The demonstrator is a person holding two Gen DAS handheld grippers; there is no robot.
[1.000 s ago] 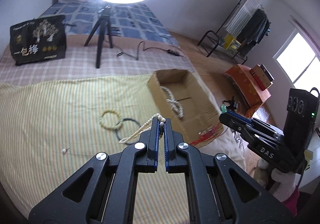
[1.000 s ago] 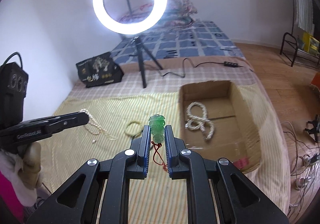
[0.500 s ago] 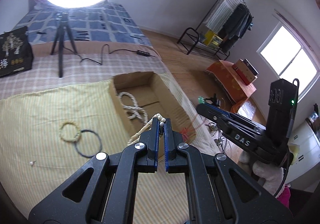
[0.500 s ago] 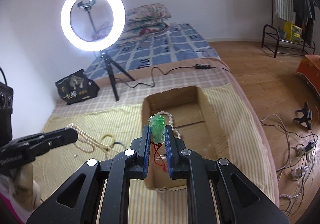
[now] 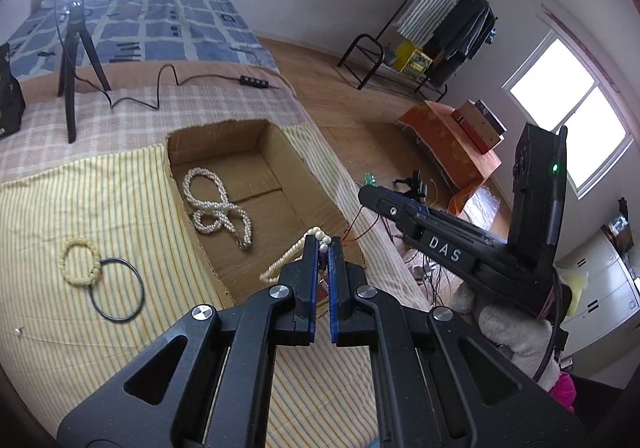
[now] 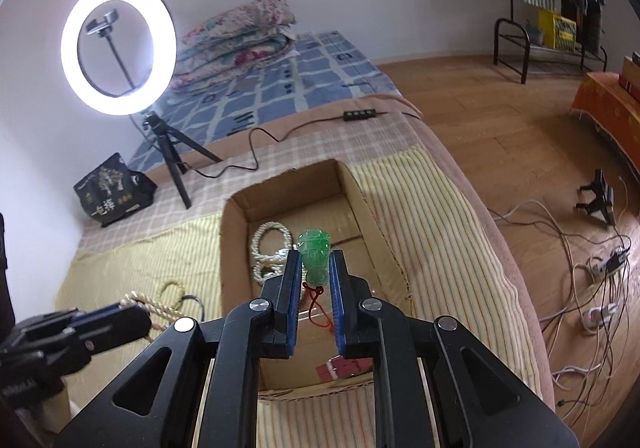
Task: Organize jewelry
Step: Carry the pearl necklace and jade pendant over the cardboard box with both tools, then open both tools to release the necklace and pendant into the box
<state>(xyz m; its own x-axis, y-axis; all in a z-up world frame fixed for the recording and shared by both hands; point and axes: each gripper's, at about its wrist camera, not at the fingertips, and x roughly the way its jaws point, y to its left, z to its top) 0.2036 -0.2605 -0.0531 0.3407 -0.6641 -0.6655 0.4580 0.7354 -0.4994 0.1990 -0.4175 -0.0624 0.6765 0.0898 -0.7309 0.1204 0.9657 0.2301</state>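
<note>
Left claw: my left gripper (image 5: 323,244) is clamped tight on a cream bead necklace (image 5: 286,259); a few beads sit at the tips and the rest of the strand hangs off to the left, above the near end of the box.
Right claw: my right gripper (image 6: 316,264) is closed on a green carved pendant (image 6: 315,253), gripped by its sides with its top poking past the tips; its red cord (image 6: 316,308) dangles between the jaws.
Box: the open cardboard box (image 5: 308,168) sits on the yellow striped cloth (image 5: 80,208) covering the bed, and both claws are over it.
In the box: a twisted white pearl necklace (image 5: 218,204) lies looped on the bottom; from my right camera a small red strap-like piece (image 6: 345,366) lies at the near end.
Still on the cloth: a pale bead bracelet (image 5: 78,264) touching a thin black ring (image 5: 116,290), left of the box; a tiny pearl piece (image 5: 17,332) lies farther left.
Beyond: a lit ring light (image 6: 118,46) on a tripod, with a black bag (image 6: 112,190) beside it.
</note>
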